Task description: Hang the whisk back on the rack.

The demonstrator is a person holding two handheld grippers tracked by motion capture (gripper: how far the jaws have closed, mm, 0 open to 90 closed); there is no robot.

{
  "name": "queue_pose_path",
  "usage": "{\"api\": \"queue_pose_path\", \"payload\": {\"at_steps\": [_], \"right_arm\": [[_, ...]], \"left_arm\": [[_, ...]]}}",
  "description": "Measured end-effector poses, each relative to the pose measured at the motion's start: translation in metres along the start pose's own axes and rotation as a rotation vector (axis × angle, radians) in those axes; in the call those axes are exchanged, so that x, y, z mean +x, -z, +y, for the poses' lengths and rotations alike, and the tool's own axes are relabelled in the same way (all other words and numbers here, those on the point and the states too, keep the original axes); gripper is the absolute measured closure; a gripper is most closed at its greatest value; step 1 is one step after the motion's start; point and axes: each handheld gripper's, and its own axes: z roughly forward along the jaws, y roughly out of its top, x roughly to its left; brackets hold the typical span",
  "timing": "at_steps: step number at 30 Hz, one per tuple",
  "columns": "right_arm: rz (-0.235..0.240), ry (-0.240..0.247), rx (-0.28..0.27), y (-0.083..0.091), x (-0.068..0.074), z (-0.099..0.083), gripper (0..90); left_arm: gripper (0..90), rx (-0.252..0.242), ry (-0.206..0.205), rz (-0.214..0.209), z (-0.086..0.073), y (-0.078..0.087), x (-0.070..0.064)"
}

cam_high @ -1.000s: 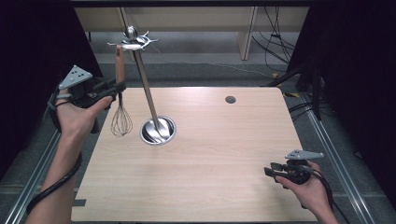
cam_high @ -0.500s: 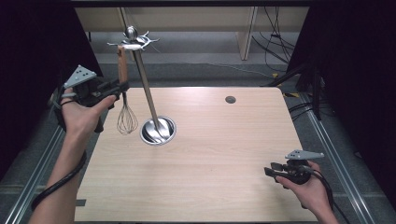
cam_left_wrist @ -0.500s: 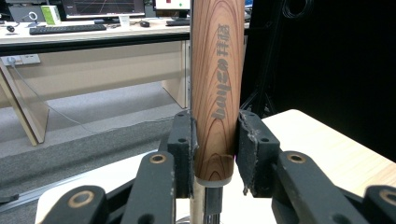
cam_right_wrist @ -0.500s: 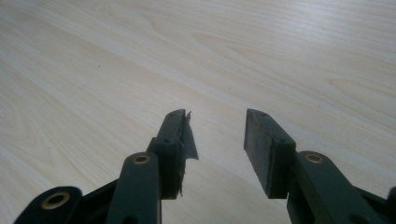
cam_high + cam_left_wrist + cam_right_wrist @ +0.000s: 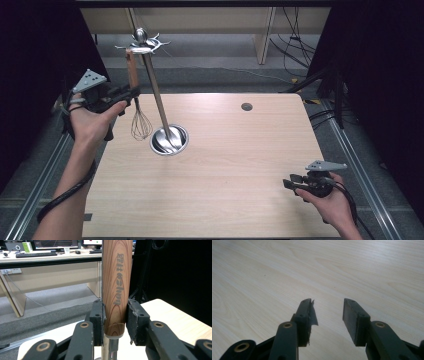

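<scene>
A whisk (image 5: 141,122) with a wooden handle (image 5: 132,70) hangs upright at the table's far left, its wire head above the wood. My left gripper (image 5: 131,93) is shut on the lower end of that handle (image 5: 115,290), one jaw pad on each side. The handle's top reaches up to the hooks (image 5: 141,46) of a steel utensil stand (image 5: 159,100) whose round base (image 5: 169,139) rests on the table. Whether the whisk hangs on a hook I cannot tell. My right gripper (image 5: 291,182) rests low at the table's near right, open, with bare wood between its jaws (image 5: 328,315).
The light wooden table (image 5: 230,165) has a small round cable hole (image 5: 246,106) near its far edge. Metal rails run along both sides of the table. Beyond it are a grey floor, desk legs and loose cables.
My left gripper has lifted the whisk and carried it to the right, closer to the stand; the handle's top now reaches the hooks. The right gripper has stayed put.
</scene>
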Motion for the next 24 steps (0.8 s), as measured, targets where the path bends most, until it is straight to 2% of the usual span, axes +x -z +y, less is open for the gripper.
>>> {"api": "queue_pose_path", "payload": {"at_steps": [4,5,6,9,10,13,16,17,24], "right_arm": [[0.000,-0.001,0.001,0.0003,0.0001,-0.0001,59.7],[-0.002,0.011,-0.004,0.0003,-0.0008,0.0000,59.7],[-0.010,0.045,-0.016,0.0002,-0.0031,0.0003,59.6],[-0.011,0.050,-0.021,0.0005,-0.0038,0.0002,59.6],[-0.005,0.020,-0.006,0.0013,-0.0017,0.0001,59.5],[-0.005,0.016,-0.009,0.0014,-0.0016,-0.0002,59.4],[-0.012,0.025,-0.010,0.0017,-0.0019,-0.0002,59.2],[-0.003,0.044,-0.021,0.0008,-0.0039,0.0000,59.1],[-0.005,0.045,-0.023,0.0009,-0.0036,0.0000,58.6]], "left_arm": [[67.7,-0.003,-0.001,0.007,-0.0004,-0.0033,-0.0010],[67.7,-0.003,-0.001,0.007,-0.0004,-0.0033,-0.0010],[67.5,-0.004,-0.004,0.014,-0.0006,-0.0050,-0.0018],[67.3,0.011,-0.021,0.024,-0.0017,-0.0072,-0.0027],[67.2,0.007,-0.019,0.024,-0.0025,-0.0082,-0.0032],[67.2,0.004,-0.019,0.024,-0.0029,-0.0095,-0.0039],[66.1,0.005,-0.022,0.032,-0.0027,-0.0103,-0.0052],[65.2,0.008,-0.029,0.036,-0.0027,-0.0106,-0.0057],[60.9,0.006,-0.036,0.047,-0.0041,-0.0072,-0.0065]]}}
